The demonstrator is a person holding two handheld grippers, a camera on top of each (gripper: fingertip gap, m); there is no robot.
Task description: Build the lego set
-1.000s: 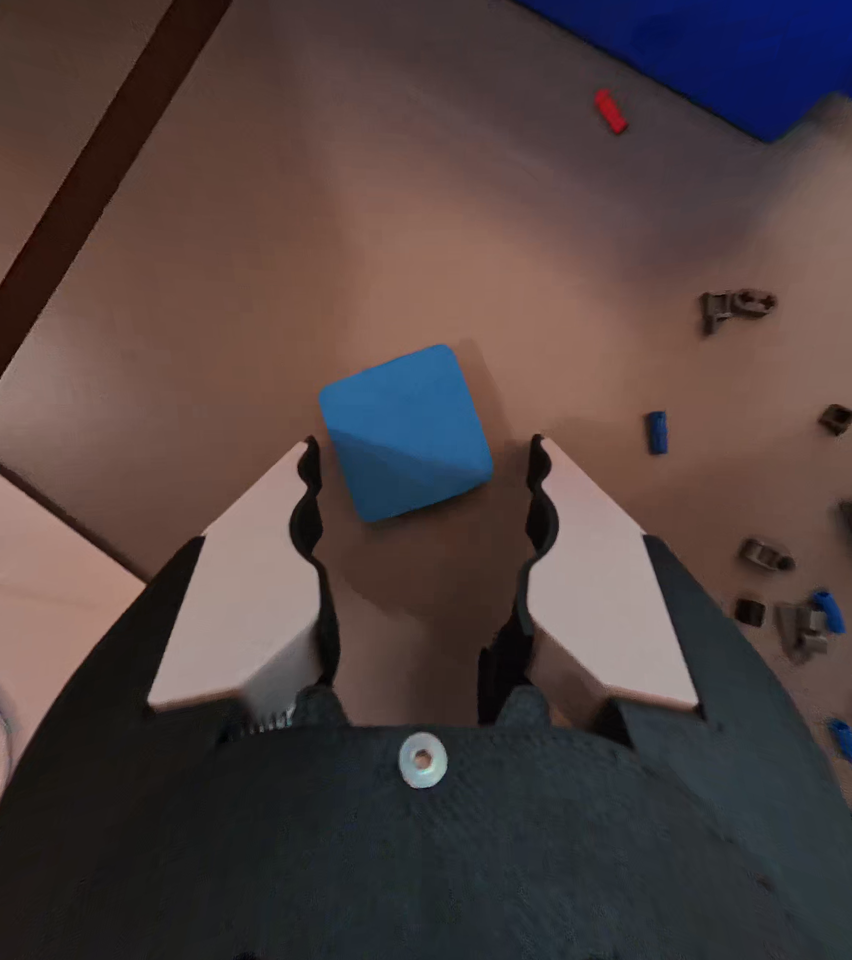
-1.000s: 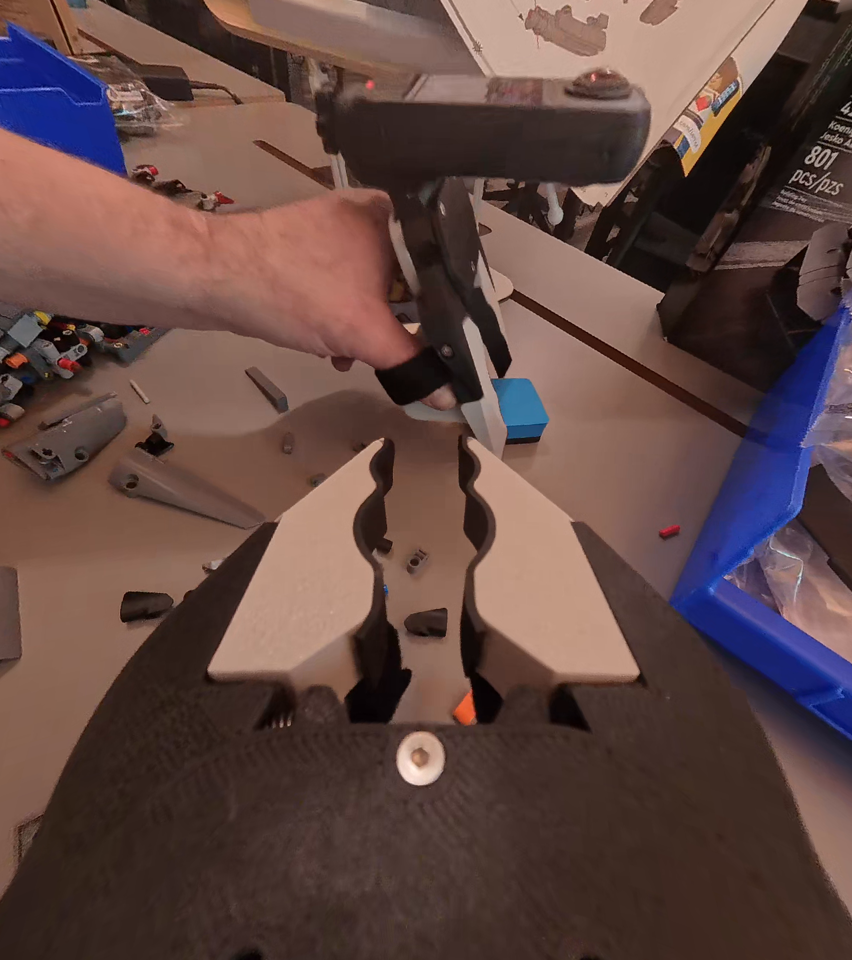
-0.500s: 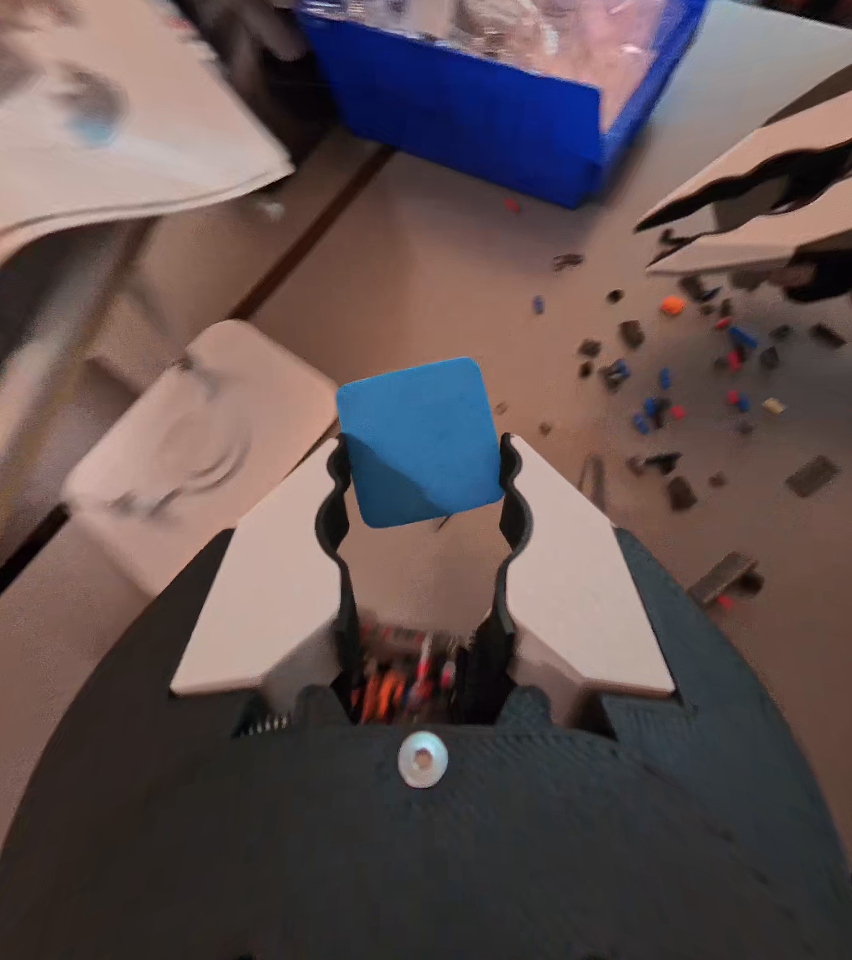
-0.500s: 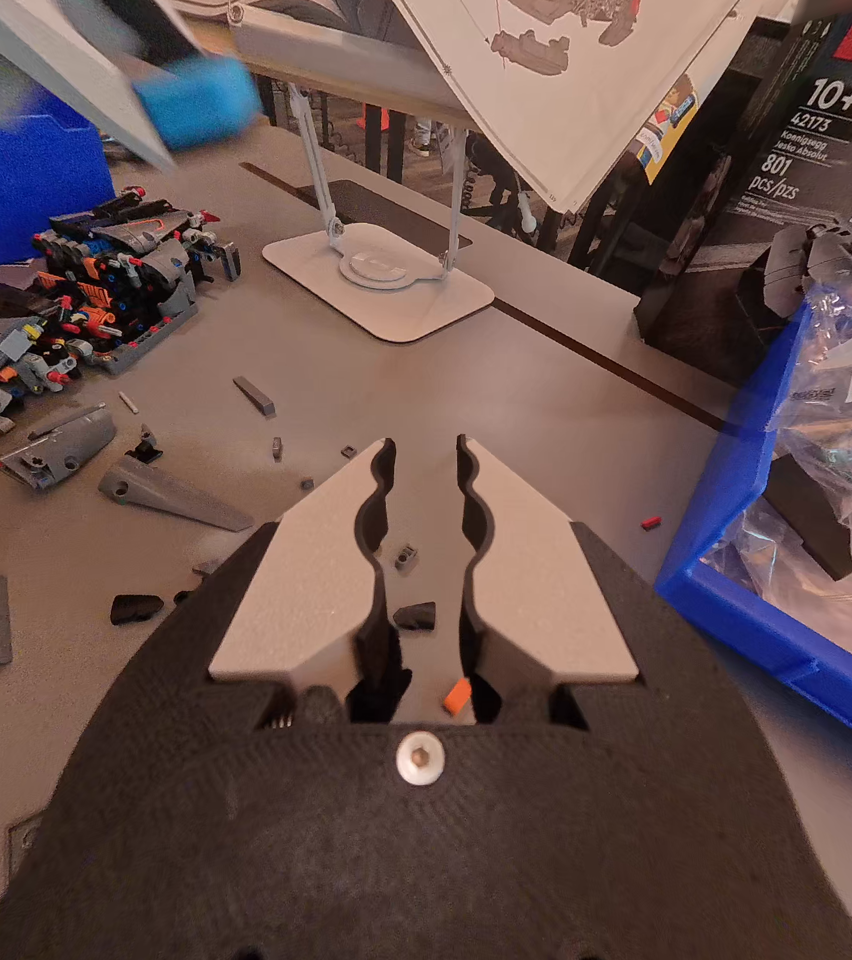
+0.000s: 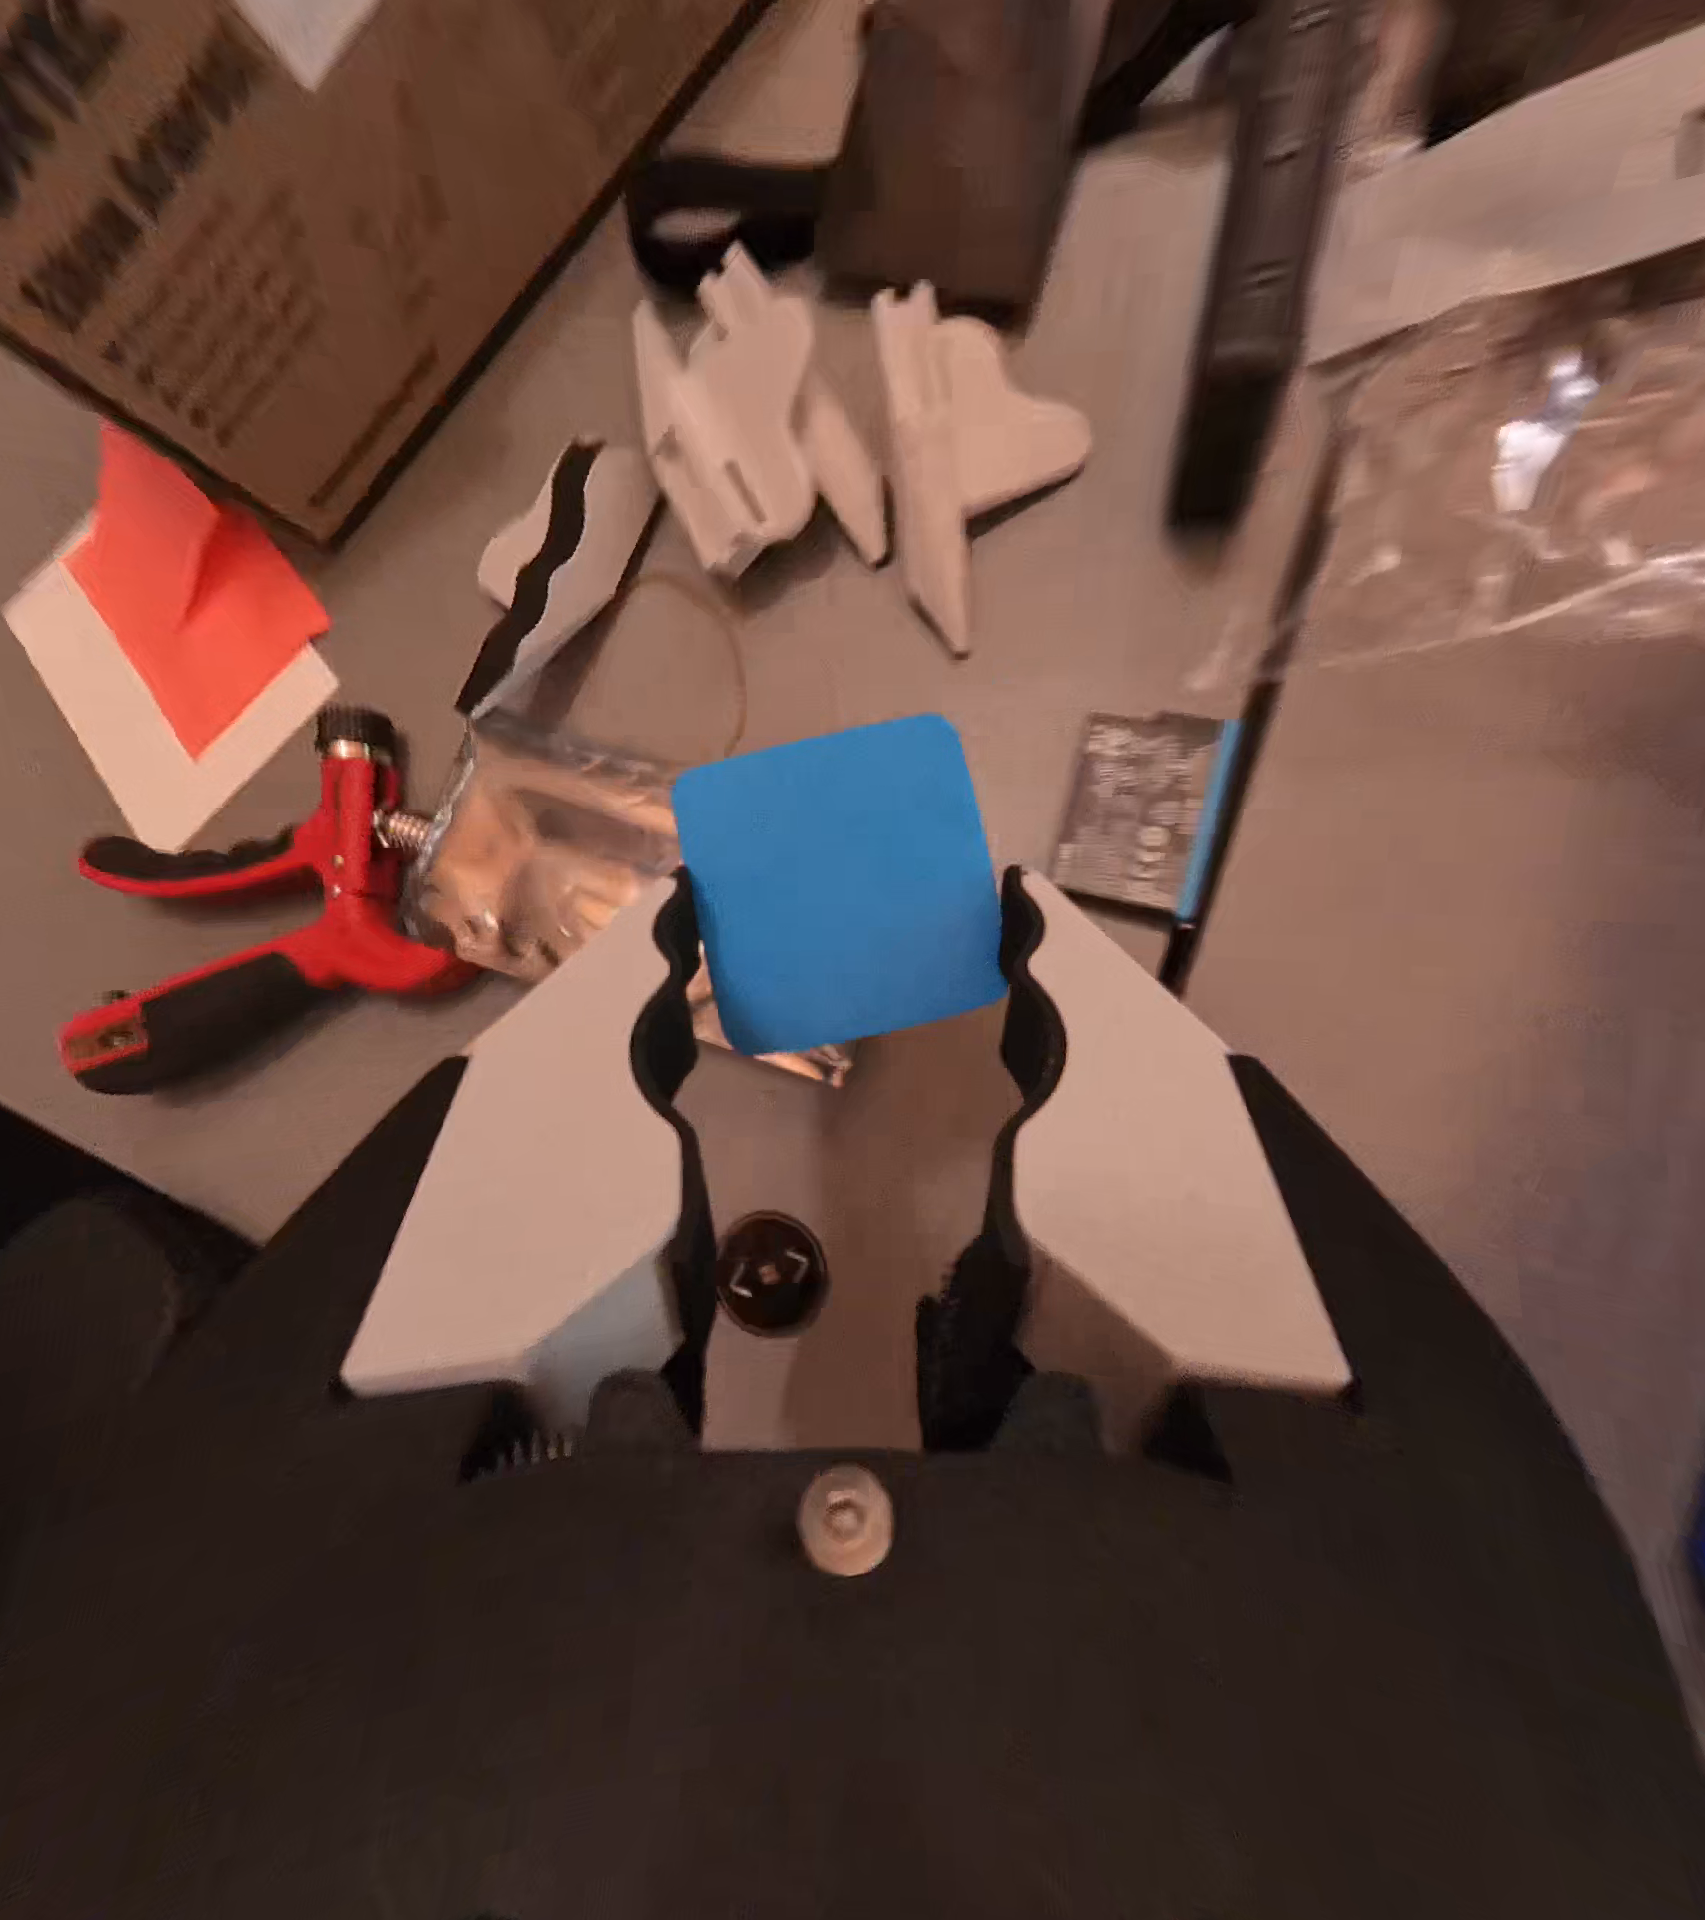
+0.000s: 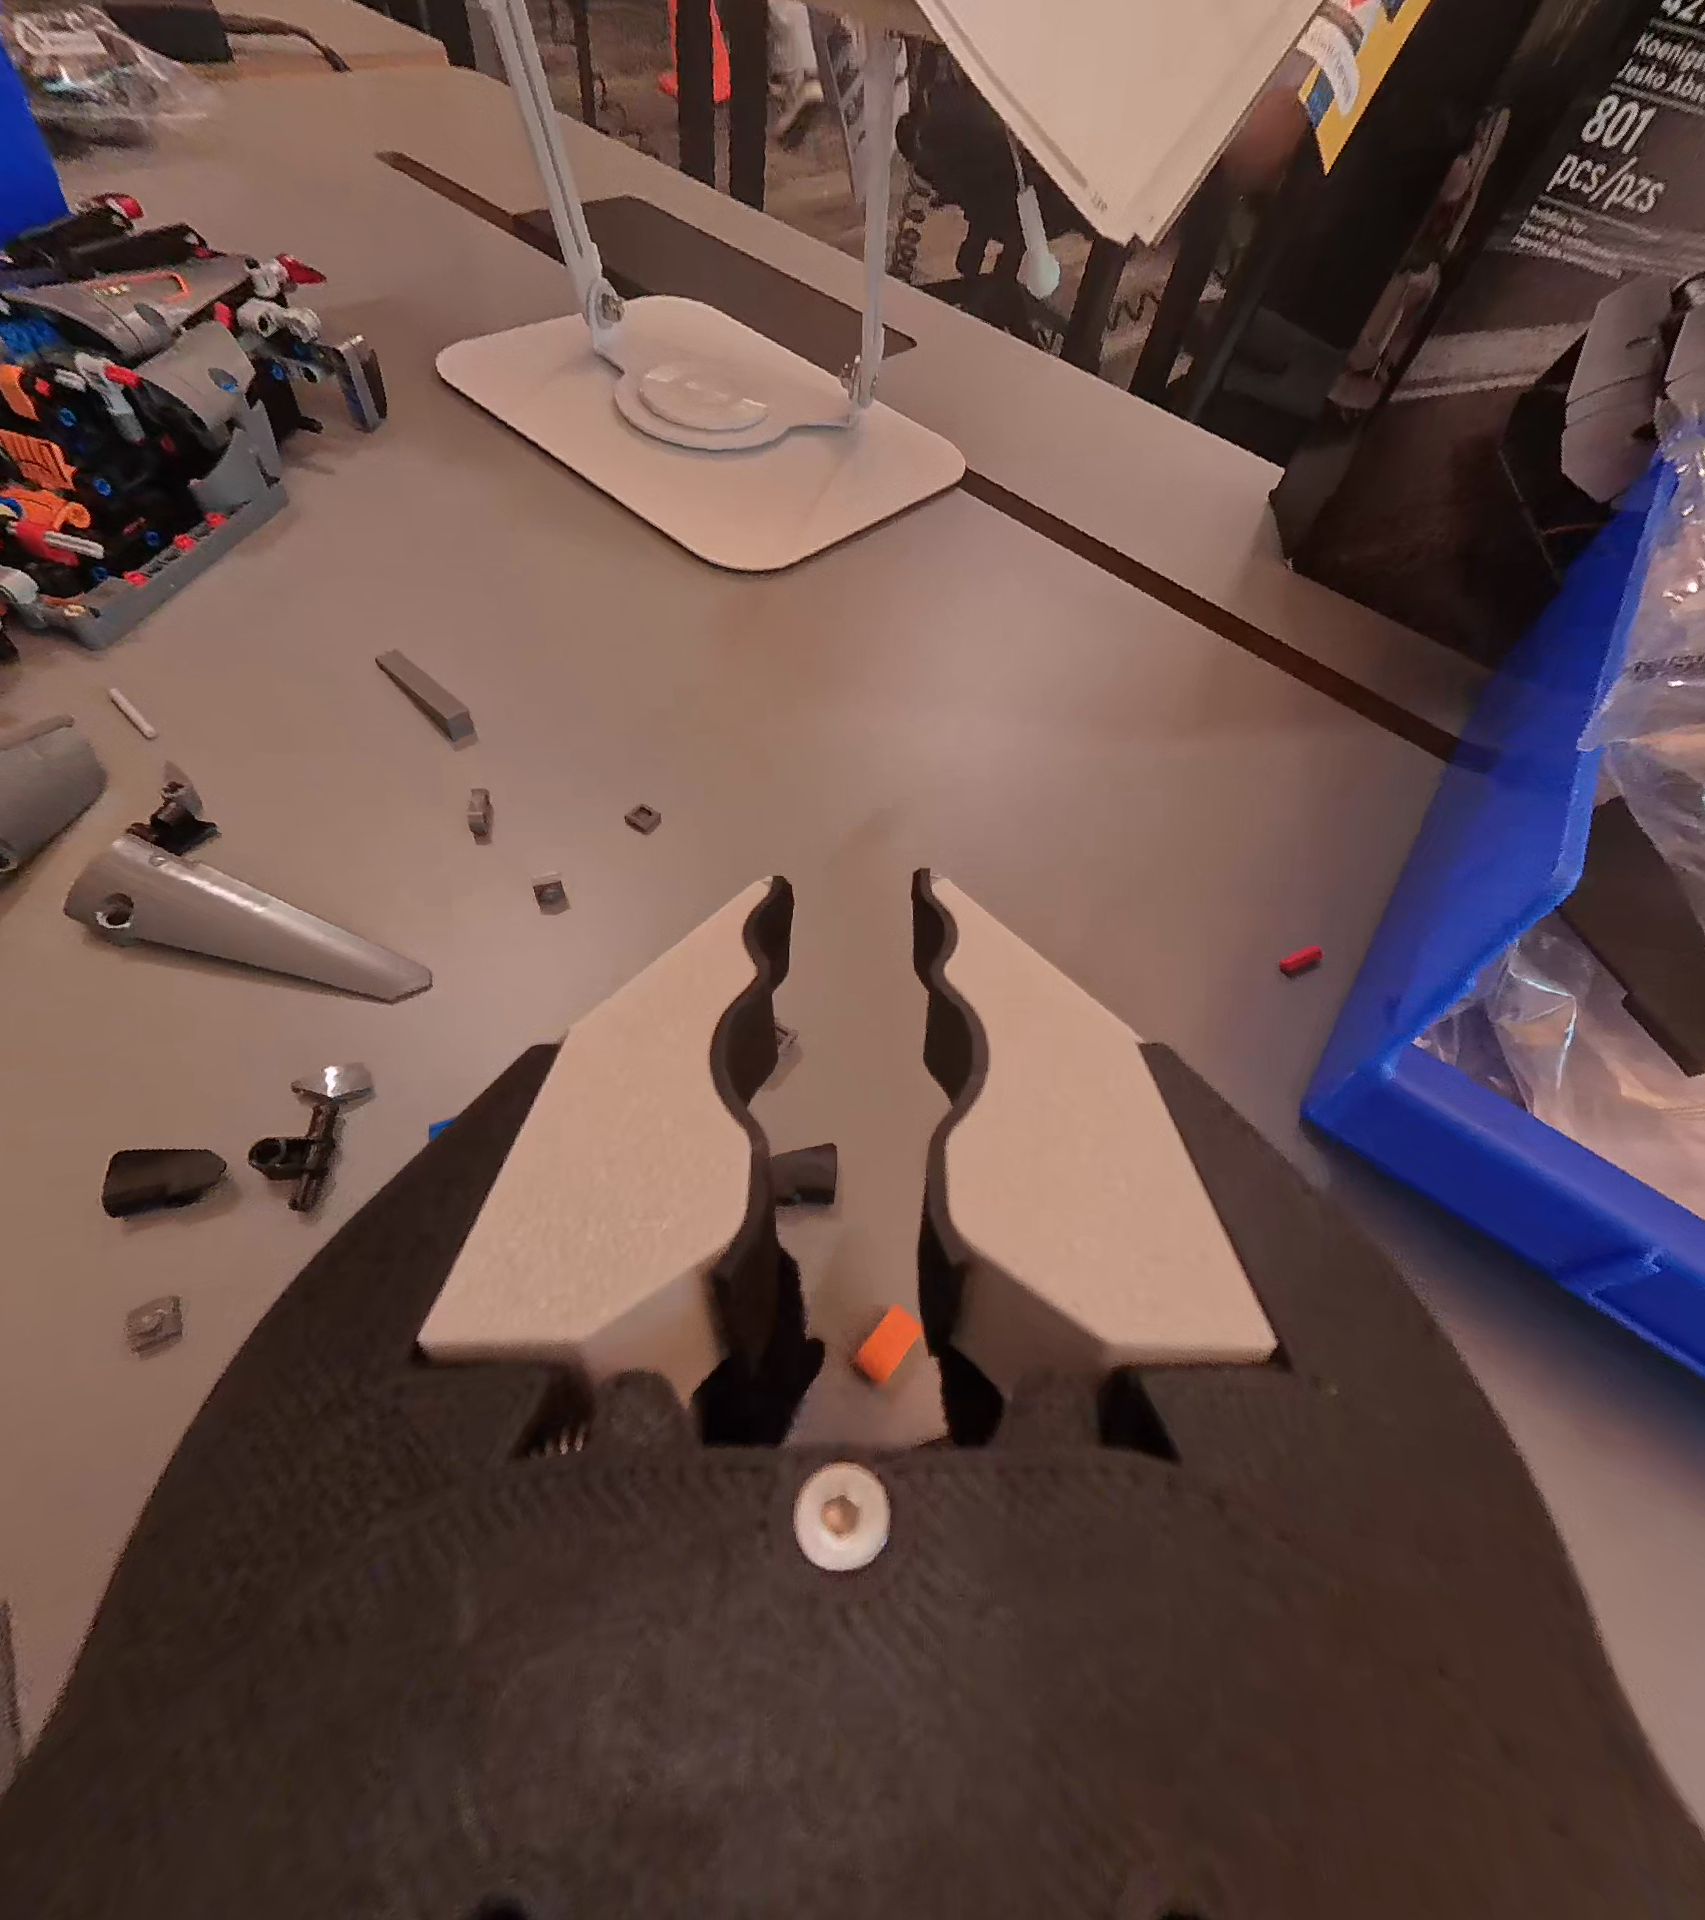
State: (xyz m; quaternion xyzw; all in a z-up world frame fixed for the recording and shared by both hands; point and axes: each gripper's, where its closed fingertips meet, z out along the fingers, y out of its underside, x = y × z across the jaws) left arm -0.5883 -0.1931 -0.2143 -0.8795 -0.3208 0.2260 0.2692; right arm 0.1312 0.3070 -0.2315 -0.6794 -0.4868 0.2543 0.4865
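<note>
The left gripper (image 5: 843,914) clamps a blue block (image 5: 840,881) at its fingertips; the right gripper (image 6: 850,883) hangs slightly parted, empty, above the table (image 6: 827,675).

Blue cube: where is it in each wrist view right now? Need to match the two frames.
Left wrist view: the blue cube sits centre frame, clamped between the left gripper fingertips, held above the clutter.
Right wrist view: not in it; the right gripper is empty, jaws slightly apart.
Shared landmark: the grey table.

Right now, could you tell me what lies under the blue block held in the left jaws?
Beneath the blue block, a clear plastic bag shows on the grey table; whatever lies directly under the block is hidden.
</note>
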